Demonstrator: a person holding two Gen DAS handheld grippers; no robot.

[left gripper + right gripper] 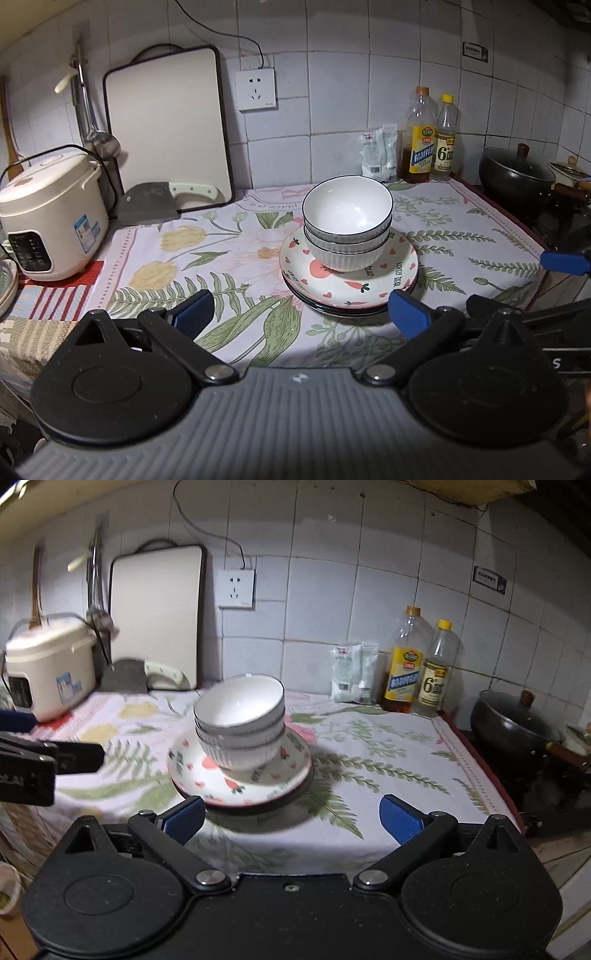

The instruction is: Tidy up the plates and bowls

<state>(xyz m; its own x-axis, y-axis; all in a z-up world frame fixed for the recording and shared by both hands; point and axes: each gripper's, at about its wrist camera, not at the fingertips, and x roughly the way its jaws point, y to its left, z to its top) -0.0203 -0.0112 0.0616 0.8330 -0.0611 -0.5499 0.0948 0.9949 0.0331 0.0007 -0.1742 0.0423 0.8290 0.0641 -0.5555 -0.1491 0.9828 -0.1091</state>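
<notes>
Bowls (347,225) nested three high on stacked plates (351,284), mid-counter on the floral cloth (221,236).
Left gripper (299,314) and right gripper (291,818) released, empty; withdraw clear without nudging the stack.

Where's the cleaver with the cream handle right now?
In the left wrist view, the cleaver lies at the counter's back left, against the cream cutting board, right of the cream rice cooker.
</notes>
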